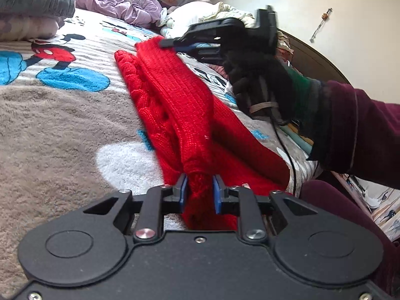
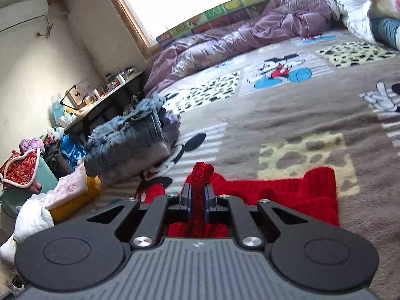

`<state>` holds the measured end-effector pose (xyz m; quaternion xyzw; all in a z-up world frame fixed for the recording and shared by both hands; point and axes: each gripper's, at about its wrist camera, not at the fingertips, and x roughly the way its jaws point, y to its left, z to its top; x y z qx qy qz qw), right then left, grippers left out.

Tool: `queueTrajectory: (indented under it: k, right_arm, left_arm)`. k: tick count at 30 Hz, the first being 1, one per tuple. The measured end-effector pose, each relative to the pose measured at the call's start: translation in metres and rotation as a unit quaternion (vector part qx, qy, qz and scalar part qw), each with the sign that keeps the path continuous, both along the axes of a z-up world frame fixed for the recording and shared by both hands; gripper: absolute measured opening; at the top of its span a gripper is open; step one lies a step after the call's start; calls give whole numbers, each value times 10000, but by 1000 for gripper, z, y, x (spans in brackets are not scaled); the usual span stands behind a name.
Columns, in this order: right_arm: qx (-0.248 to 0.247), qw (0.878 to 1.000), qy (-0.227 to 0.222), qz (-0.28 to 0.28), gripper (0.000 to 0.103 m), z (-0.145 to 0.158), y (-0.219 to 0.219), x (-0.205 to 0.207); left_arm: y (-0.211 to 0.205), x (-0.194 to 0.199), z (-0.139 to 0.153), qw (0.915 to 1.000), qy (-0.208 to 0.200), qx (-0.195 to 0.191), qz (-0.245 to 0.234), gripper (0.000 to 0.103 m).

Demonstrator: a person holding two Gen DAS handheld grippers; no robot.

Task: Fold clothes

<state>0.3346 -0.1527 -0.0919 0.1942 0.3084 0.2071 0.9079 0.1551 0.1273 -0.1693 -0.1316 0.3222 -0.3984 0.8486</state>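
The red knitted sweater (image 1: 175, 95) lies stretched out on the bed, on a plush blanket (image 1: 57, 130) printed with cartoon mice, and it runs from the near edge of the bed toward the pillows. The left claw (image 1: 200, 190) is clamped on a bunched fold at the near end of the sweater, its blue pads (image 1: 183, 190) pressing the knit from both sides. The right claw (image 2: 197, 197) is likewise clamped on a narrow ridge of the red knit, which stands up between its two pads while the rest of the garment spreads flat to the right of it. In the left wrist view the right claw (image 1: 172, 43) meets the far end of the sweater, carried by a hand in a dark glove (image 1: 255, 80) with a maroon sleeve (image 1: 362, 135) behind it. A stack of folded jeans (image 2: 130, 140) sits further along the bed, well apart from the sweater, and a rumpled lilac quilt (image 2: 225, 42) lies by the window.
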Motion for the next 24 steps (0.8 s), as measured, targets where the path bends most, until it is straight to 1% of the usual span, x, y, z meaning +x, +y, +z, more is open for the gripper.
queueTrajectory:
  k: [3, 5, 7, 9, 10, 11, 12, 15, 18, 20, 21, 24]
  right_arm:
    - [-271, 9994, 206, 31, 12, -14, 6, 8]
    - [-631, 9971, 418, 58, 13, -24, 13, 13]
    - [-760, 9962, 414, 14, 18, -24, 15, 11]
    - [-865, 9955, 388, -37, 23, -22, 17, 7]
    - [-915, 9954, 271, -90, 27, -17, 16, 2]
    - [-964, 9951, 131, -149, 35, -11, 15, -4]
    - [-998, 9949, -38, -159, 36, -3, 14, -11]
    - [-1101, 9928, -466, 5, 36, 18, 14, -39]
    - [-1313, 9874, -737, 484, 36, 29, 23, -78]
    - [-1511, 9810, -850, 868, 36, 29, 35, -105]
    - [-1598, 9772, -893, 1073, 34, 29, 42, -117]
    - [-1728, 9710, -911, 1378, 34, 21, 60, -145]
  left_arm:
    - [-4, -3, 3, 9998, -139, 147, -74, 19]
    - [-8, -6, 7, 9990, -317, 299, -141, 19]
    - [-13, -13, 13, 9965, -629, 497, -246, 20]
    - [-18, -19, 18, 9927, -863, 762, -356, 24]
    - [-18, -21, 19, 9916, -915, 833, -373, 24]
    - [-17, -21, 20, 9912, -944, 851, -381, 24]
    - [-16, -21, 20, 9908, -973, 861, -388, 25]
    - [-10, -26, 25, 9901, -1063, 824, -399, 25]
    - [-3, -28, 30, 9912, -1114, 664, -266, 25]
    - [-3, -28, 33, 9915, -1149, 563, -237, 25]
    - [-6, -28, 32, 9917, -1131, 565, -253, 25]
    - [-19, -26, 27, 9910, -1026, 789, -354, 25]
